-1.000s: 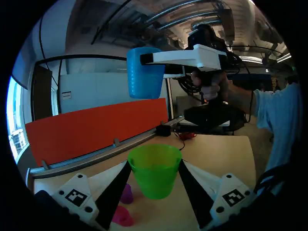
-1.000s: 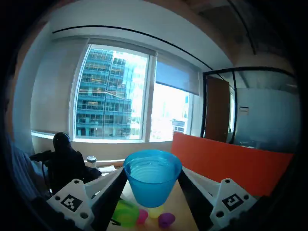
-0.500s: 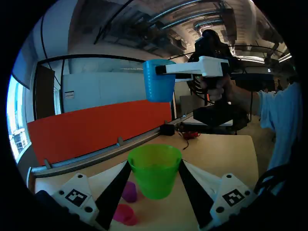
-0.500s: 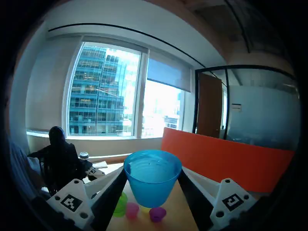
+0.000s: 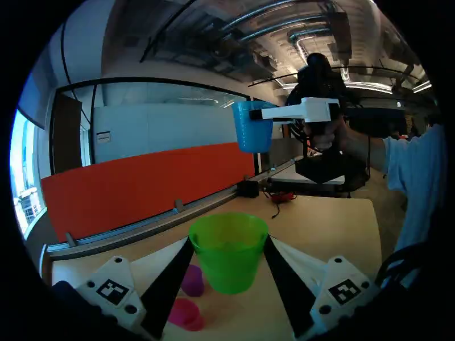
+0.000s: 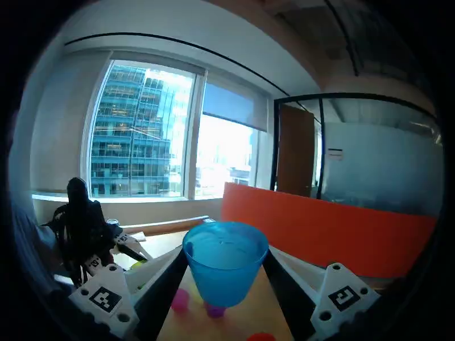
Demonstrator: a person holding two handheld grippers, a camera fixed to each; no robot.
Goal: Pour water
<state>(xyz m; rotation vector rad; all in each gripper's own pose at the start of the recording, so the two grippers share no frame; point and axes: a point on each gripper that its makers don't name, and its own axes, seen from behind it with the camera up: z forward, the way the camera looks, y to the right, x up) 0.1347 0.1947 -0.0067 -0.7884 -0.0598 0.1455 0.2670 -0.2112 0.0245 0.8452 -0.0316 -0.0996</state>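
A blue cup (image 6: 225,267) with water (image 6: 225,248) lying close under its rim is sitting upright between the two fingers of the right gripper (image 6: 225,254), which are pressing on it from either side in the right gripper view. In the left gripper view the same blue cup (image 5: 252,126) is hanging high over the far part of the table (image 5: 324,227), clamped at the tip of the right gripper (image 5: 254,115), while a hand (image 5: 327,129) is gripping the handle and a light blue sleeve (image 5: 414,170) is reaching in from the right edge. Lower and well apart from it, a green cup (image 5: 228,258) is standing upright in the left gripper (image 5: 227,243), whose fingers are closing on both of its sides; what is inside the green cup cannot be told. Just beside the left finger, a small purple cup (image 5: 192,280) and a small pink cup (image 5: 185,314) are lying on the tabletop, and in the right gripper view a pink cup (image 6: 181,299) and a purple cup (image 6: 215,310) are showing on the table (image 6: 239,324) under the blue one. An orange panel (image 5: 142,187) is running along the far side of the table, with a black box (image 5: 245,188) and a red cable (image 5: 282,197) near its end. Behind the raised cup in the right gripper view, the orange panel (image 6: 341,238) is meeting a brown door (image 6: 293,150), and a large window (image 6: 142,136) is looking out on glass towers.
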